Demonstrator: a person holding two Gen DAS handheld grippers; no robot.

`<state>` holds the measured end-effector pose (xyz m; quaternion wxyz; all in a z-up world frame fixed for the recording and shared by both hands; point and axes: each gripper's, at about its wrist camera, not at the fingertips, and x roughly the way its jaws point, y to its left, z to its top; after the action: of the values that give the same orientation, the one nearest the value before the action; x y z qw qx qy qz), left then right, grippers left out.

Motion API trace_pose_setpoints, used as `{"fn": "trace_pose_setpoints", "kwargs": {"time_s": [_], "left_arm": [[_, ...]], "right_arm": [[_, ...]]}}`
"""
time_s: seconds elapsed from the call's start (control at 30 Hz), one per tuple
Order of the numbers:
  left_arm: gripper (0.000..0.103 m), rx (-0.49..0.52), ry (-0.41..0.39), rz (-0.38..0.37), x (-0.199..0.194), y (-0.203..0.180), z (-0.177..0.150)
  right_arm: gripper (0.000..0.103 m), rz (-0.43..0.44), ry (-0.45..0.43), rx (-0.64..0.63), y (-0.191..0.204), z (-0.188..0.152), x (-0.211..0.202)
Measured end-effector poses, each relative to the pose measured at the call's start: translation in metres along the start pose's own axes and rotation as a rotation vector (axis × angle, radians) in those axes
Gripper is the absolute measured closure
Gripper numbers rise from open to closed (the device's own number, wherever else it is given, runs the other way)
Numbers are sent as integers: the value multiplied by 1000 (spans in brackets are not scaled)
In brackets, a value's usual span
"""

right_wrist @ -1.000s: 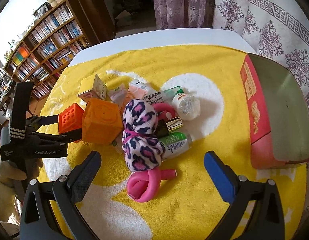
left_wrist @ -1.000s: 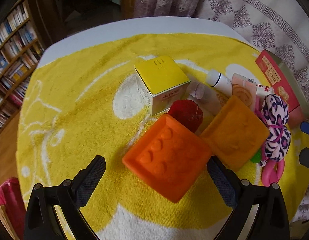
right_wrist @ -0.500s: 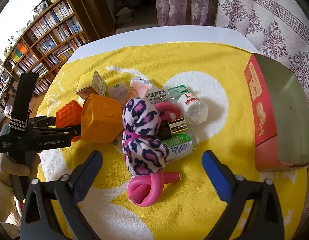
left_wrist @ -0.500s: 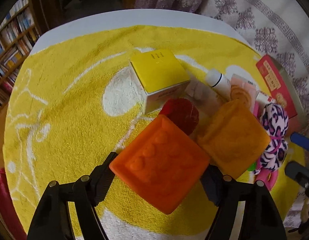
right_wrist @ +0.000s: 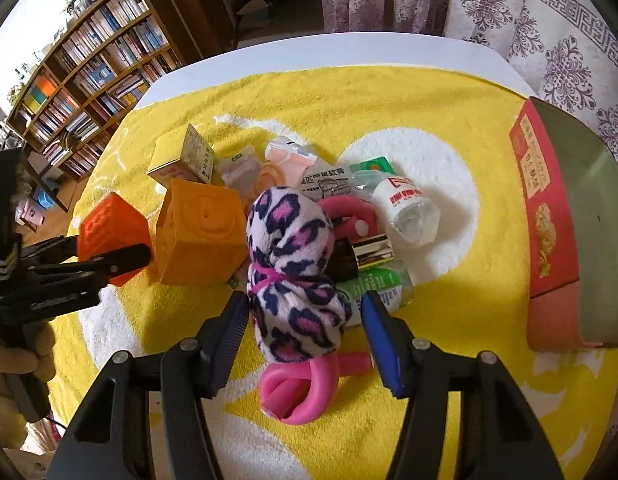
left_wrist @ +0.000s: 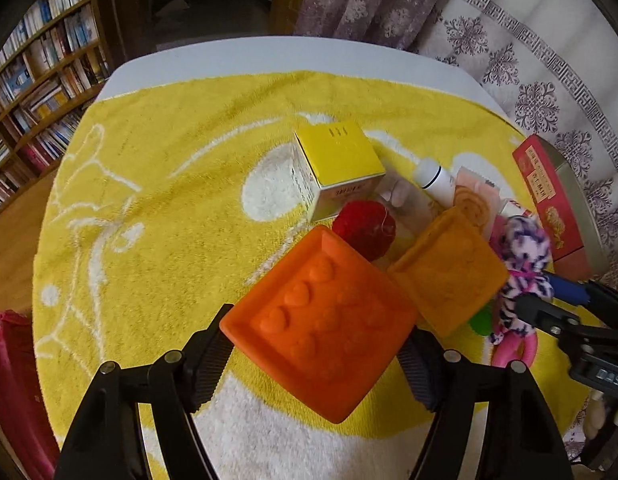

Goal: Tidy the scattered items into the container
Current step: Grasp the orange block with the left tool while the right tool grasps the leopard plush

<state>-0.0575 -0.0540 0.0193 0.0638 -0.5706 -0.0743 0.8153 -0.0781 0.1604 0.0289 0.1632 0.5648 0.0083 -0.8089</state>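
Clamping the orange block (left_wrist: 321, 336) near bare towel (left_wrist: 157, 200) — left gripper (left_wrist: 317, 354); right gripper (right_wrist: 305, 316) closing around leopard-print plush (right_wrist: 293, 280).

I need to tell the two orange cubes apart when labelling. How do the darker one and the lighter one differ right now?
The darker orange cube sits between the left tool's pads, which press its sides; the lighter orange cube rests free on the yellow towel. The darker orange cube's upper face shows raised heart bumps; the lighter orange cube's shows a shallow framed relief. The darker is red-orange, the lighter yellow-orange. Both are soft-looking, round-edged cubes.
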Motion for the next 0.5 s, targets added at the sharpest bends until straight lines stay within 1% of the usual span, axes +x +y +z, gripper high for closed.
{"fn": "trace_pose_setpoints", "kwargs": {"time_s": [0.1, 0.13, 0.17, 0.2, 0.23, 0.27, 0.3, 0.5], "left_arm": [[26, -8, -9, -4, -7, -9, -1], [26, -8, -14, -4, -8, -11, 2], [26, -8, -16, -2, 1, -18, 18], [26, -8, -20, -1, 0, -21, 18], [26, -10, -25, 0, -3, -22, 17], [26, -13, -28, 0, -8, -20, 15], [26, -18, -31, 1, -12, -21, 16], [26, -34, -52, 29, -29, -30, 9]], "right_arm": [[40, -9, 16, -15, 3, 3, 9], [40, -14, 26, -21, 4, 3, 13], [41, -11, 37, -23, 5, 4, 16], [41, -15, 32, -31, 6, 4, 17], [45, -19, 29, -43, 7, 4, 17], [55, -9, 33, -48, 8, 4, 17], [57, 13, 36, -48, 8, 4, 17], [60, 54, 13, -30, 0, 5, 7]]}}
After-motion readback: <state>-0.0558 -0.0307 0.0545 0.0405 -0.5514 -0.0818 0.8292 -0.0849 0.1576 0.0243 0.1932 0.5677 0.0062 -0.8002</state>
